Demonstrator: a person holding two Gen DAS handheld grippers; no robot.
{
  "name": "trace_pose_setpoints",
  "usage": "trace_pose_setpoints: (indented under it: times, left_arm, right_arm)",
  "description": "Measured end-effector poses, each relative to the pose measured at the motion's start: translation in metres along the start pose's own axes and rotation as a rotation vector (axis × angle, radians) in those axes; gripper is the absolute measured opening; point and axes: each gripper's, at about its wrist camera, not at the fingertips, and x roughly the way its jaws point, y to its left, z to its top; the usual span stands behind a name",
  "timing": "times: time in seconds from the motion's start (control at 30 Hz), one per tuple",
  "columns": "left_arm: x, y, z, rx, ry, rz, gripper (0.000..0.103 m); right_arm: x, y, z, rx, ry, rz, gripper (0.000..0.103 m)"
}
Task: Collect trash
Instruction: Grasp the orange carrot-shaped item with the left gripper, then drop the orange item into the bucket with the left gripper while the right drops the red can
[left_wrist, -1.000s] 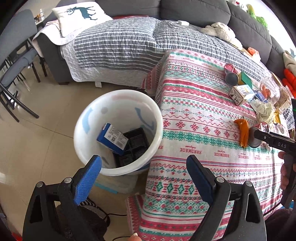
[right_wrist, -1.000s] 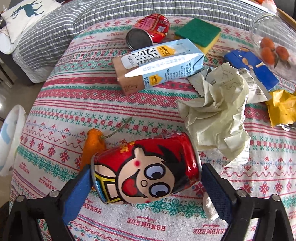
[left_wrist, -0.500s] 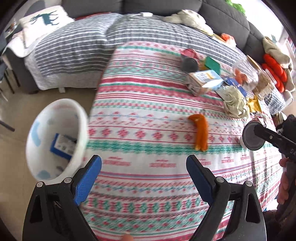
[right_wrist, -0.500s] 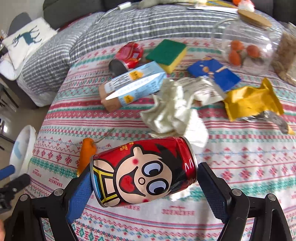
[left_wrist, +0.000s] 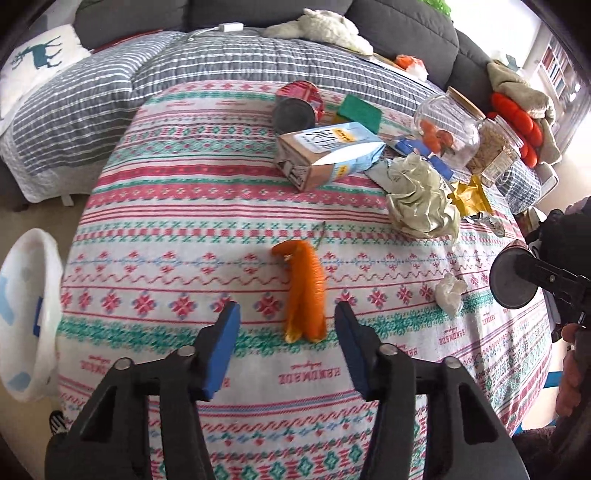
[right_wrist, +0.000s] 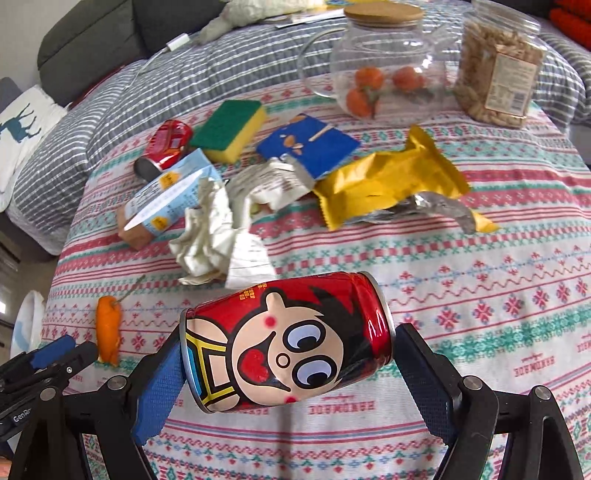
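Fingers of the left gripper (left_wrist: 286, 341) are closing, blue pads angled down toward the orange peel (left_wrist: 304, 293), which lies between the tips on the bench (left_wrist: 177, 206) and is not yet pressed. At far left, the white bin (left_wrist: 27, 314) is seen beside the bench edge, something blue inside. Fingers of the right gripper (right_wrist: 286, 365) are clamped on the ends of a red cartoon can (right_wrist: 286, 341), held sideways above the cloth. Behind it lie crumpled paper (right_wrist: 218, 236), a milk carton (right_wrist: 166, 195), a second red can (right_wrist: 168, 142), a sponge (right_wrist: 229, 129) and a yellow wrapper (right_wrist: 388, 181). Farther right, a glass jar (right_wrist: 384, 62) holds small orange fruits; a plastic jar (right_wrist: 498, 62) holds tan snacks.
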Motion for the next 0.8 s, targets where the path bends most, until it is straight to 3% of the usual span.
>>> trace_pose_setpoints:
  times: [0.4, 0.8]
  left_arm:
    - [0.02, -0.01, 0.004, 0.016, 0.009, 0.002, 0.017]
    - [-0.014, 0.002, 0.002, 0.043, -0.049, 0.015, 0.014]
  right_arm:
    - [0.008, -0.011, 0.002, 0.016, 0.018, -0.012, 0.09]
    - [0.002, 0.017, 0.006, -0.016, -0.011, 0.018, 0.09]
